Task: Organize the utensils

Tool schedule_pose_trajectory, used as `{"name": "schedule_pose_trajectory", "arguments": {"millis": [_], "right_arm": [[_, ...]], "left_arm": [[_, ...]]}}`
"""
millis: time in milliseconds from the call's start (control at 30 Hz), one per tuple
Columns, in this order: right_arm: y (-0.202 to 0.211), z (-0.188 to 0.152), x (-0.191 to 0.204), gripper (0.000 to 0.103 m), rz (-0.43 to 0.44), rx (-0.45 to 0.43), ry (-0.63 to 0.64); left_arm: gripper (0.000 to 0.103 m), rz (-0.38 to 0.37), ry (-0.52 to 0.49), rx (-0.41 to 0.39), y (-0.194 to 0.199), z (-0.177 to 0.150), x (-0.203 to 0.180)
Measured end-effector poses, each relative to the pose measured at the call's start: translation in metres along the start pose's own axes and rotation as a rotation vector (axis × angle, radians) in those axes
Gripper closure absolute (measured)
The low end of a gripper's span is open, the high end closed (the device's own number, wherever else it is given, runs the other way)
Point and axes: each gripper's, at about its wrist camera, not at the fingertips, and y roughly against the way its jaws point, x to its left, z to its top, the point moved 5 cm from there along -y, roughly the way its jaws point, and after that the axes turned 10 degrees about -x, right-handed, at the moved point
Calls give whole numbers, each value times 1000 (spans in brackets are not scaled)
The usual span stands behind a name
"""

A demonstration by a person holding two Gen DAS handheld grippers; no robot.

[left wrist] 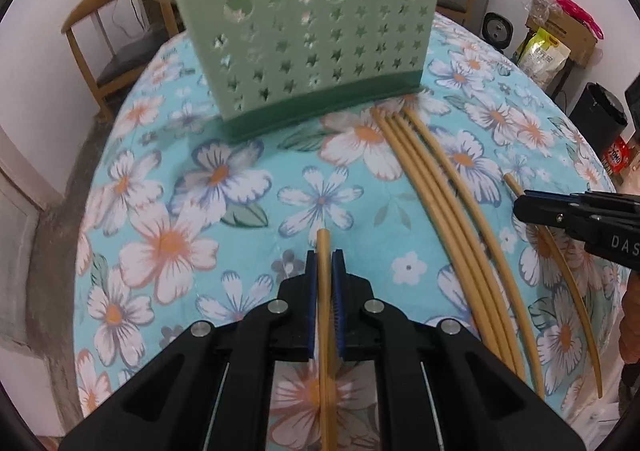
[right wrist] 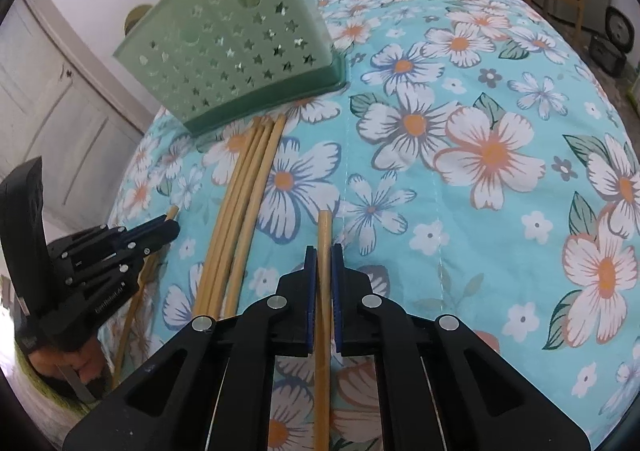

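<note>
- The left gripper [left wrist: 325,257] has its fingers clenched on one chopstick [left wrist: 322,247], whose tip pokes out ahead.
- The right gripper [right wrist: 325,251] grips another chopstick [right wrist: 324,229] the same way.
- Four loose chopsticks [left wrist: 420,155] lie side by side on the flowered bench [left wrist: 224,179], their tips near the green holder [left wrist: 304,35].

A turquoise floral tablecloth [left wrist: 208,187] covers the round table. Wooden chairs [left wrist: 100,35] stand behind it by the white wall. Right of the table: a cardboard box [left wrist: 568,27], a yellow-green bag [left wrist: 542,51], a black bin [left wrist: 600,111].
</note>
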Motion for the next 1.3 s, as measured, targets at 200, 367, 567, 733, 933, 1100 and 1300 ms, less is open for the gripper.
{"name": "schedule_pose_trajectory", "arguments": {"millis": [200, 367, 567, 733, 933, 1100, 1300], "right_arm": [[-7, 1, 6, 94, -22, 16, 31], [-16, 4, 10, 94, -32, 10, 46], [-22, 6, 16, 95, -34, 6, 48], [-23, 6, 16, 95, -33, 6, 47], [-23, 8, 13, 96, -30, 5, 43], [-23, 9, 11, 96, -27, 4, 37], [-21, 14, 8, 98, -11, -4, 19]], "left_arm": [[96, 4, -15, 17, -6, 1, -2], [96, 51, -82, -4, -11, 3, -9], [96, 87, -112, -22, -13, 5, -13], [96, 92, -117, -27, -13, 5, -14], [96, 95, -120, -27, -13, 4, -15], [96, 103, -131, -32, -12, 3, -16], [96, 108, -139, -35, -12, 4, -16]]}}
